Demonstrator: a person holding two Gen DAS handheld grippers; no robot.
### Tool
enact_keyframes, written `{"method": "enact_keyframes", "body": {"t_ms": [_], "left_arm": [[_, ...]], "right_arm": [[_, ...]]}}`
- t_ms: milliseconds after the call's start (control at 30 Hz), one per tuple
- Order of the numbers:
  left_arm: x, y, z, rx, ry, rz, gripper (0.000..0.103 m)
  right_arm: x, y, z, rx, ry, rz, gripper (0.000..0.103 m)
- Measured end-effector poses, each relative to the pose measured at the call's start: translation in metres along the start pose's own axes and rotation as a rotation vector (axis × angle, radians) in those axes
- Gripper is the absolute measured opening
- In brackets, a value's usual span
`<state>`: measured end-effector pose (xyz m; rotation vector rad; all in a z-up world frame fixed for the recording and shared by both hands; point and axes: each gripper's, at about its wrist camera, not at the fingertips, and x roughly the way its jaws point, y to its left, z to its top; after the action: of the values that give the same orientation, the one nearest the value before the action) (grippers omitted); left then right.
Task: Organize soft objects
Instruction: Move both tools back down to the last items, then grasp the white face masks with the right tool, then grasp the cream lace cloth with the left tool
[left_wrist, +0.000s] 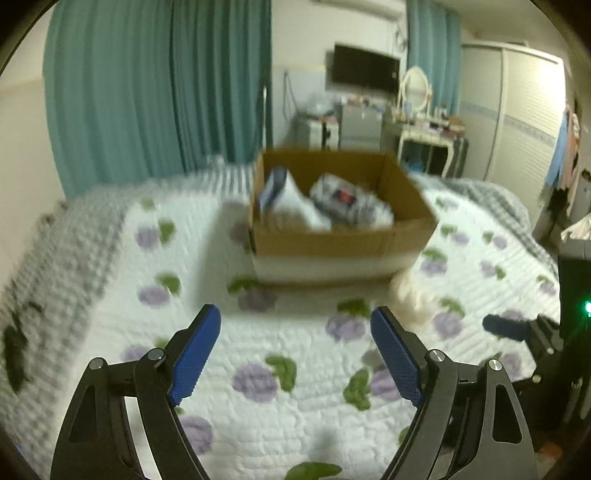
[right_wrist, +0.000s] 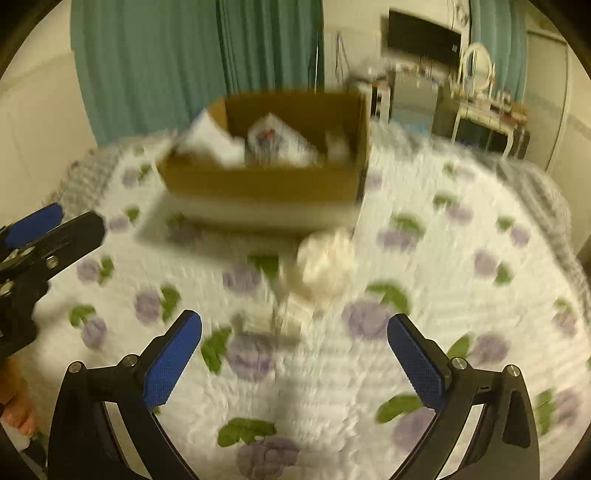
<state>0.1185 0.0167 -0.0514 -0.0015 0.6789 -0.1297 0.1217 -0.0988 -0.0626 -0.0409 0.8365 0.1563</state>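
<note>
An open cardboard box (left_wrist: 332, 243) stands on the bed and holds a grey patterned soft item (left_wrist: 347, 203) and white soft items (left_wrist: 295, 203). The box also shows in the right wrist view (right_wrist: 258, 184). A cream soft object (right_wrist: 321, 266) lies on the quilt just in front of the box's right corner; it also shows in the left wrist view (left_wrist: 410, 295). My left gripper (left_wrist: 295, 321) is open and empty above the quilt, short of the box. My right gripper (right_wrist: 295, 328) is open and empty, just short of the cream object. Both views are blurred.
The bed has a white quilt (left_wrist: 295, 406) with purple flowers and green leaves. Teal curtains (left_wrist: 147, 92) hang behind it. A dressing table with a mirror (left_wrist: 417, 110), a wall TV (left_wrist: 365, 70) and a wardrobe (left_wrist: 524, 110) stand at the back right.
</note>
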Motion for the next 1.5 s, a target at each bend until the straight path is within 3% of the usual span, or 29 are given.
{"method": "enact_keyframes", "body": {"t_ms": [133, 267, 367, 433, 467, 667, 767, 900, 1067, 1200, 1300, 1500], "left_arm": [[0.023, 0.013, -0.017, -0.05, 0.07, -0.02, 0.084], [0.034, 0.016, -0.025, -0.03, 0.112, -0.01, 0.085], [0.034, 0.02, -0.026, -0.038, 0.104, 0.003, 0.085], [0.033, 0.022, -0.026, -0.053, 0.092, 0.018, 0.085], [0.032, 0.022, -0.026, -0.058, 0.089, 0.018, 0.085], [0.019, 0.015, -0.024, -0.073, 0.085, 0.036, 0.085], [0.01, 0.003, -0.019, -0.049, 0.064, 0.062, 0.085], [0.004, -0.017, -0.006, -0.048, 0.061, 0.041, 0.085], [0.006, -0.05, 0.009, -0.028, -0.004, 0.132, 0.085], [0.029, -0.071, 0.017, -0.044, 0.053, 0.025, 0.085], [0.056, -0.085, 0.018, -0.037, 0.15, -0.037, 0.085], [0.098, -0.108, 0.009, -0.001, 0.183, -0.037, 0.085]], "right_arm": [[0.038, 0.011, -0.018, -0.014, 0.111, 0.014, 0.098], [0.06, 0.023, -0.017, -0.024, 0.138, 0.022, 0.088], [0.075, 0.022, -0.018, -0.002, 0.168, 0.039, 0.077], [0.078, 0.018, -0.018, 0.009, 0.167, 0.027, 0.059], [0.077, 0.016, -0.017, 0.011, 0.161, 0.017, 0.055], [0.058, 0.01, -0.014, 0.015, 0.127, 0.043, 0.054], [0.029, 0.003, -0.013, 0.008, 0.071, 0.053, 0.054], [-0.001, -0.019, 0.0, -0.003, 0.003, 0.029, 0.054], [-0.018, -0.055, 0.027, -0.004, -0.033, 0.009, 0.054], [-0.02, -0.075, 0.05, -0.076, -0.068, -0.043, 0.054], [-0.009, -0.091, 0.057, -0.073, -0.064, -0.037, 0.054], [0.025, -0.117, 0.045, -0.018, -0.005, 0.001, 0.054]]}}
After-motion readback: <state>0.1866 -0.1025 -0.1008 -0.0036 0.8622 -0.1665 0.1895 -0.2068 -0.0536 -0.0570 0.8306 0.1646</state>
